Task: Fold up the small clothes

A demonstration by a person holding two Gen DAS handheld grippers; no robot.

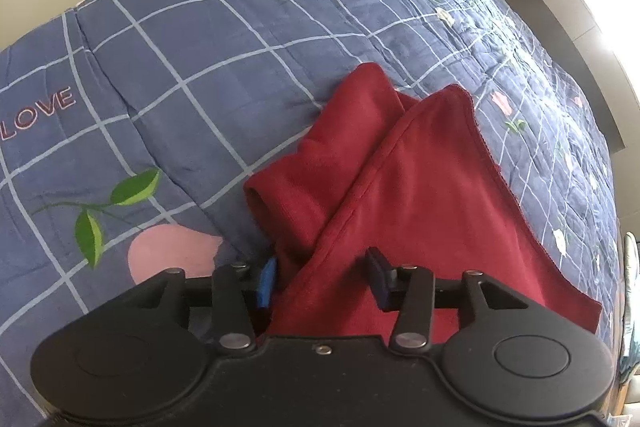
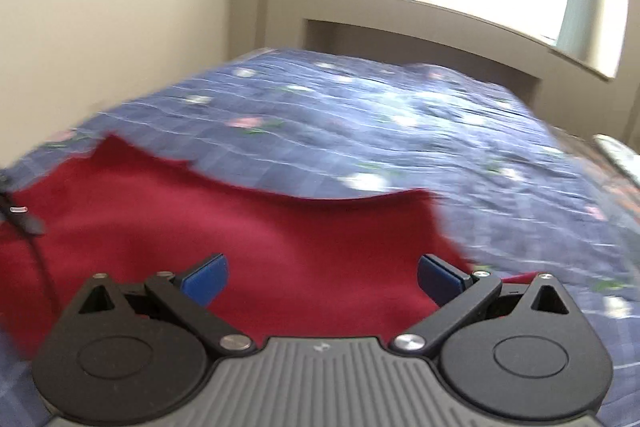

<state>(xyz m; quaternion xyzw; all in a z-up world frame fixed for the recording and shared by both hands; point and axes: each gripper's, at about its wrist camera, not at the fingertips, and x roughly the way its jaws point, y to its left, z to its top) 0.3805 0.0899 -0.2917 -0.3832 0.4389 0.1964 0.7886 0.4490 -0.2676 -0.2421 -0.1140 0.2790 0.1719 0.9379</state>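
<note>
Left wrist view read "LOVE" [image 1: 38, 113] in pink on a blue checked quilt [image 1: 200, 59] with peach and leaf prints. A red garment [image 1: 420, 187] lay folded near the quilt's right edge. The left gripper [image 1: 322, 281] stood part open astride its hem; the right gripper [image 2: 322, 281] gaped wide above it, gripping nothing.

My red garment [image 1: 404, 183] is a plain deep crimson with no print. The quilt [image 1: 192, 67] under it is slate blue, crossed by a pale blue-white grid, with pink fruit, green leaves and small white flowers; pink "LOVE" lettering [image 1: 38, 113] sits at the left edge. My grippers' pads [image 2: 206, 279] are bright blue on black frames.
</note>
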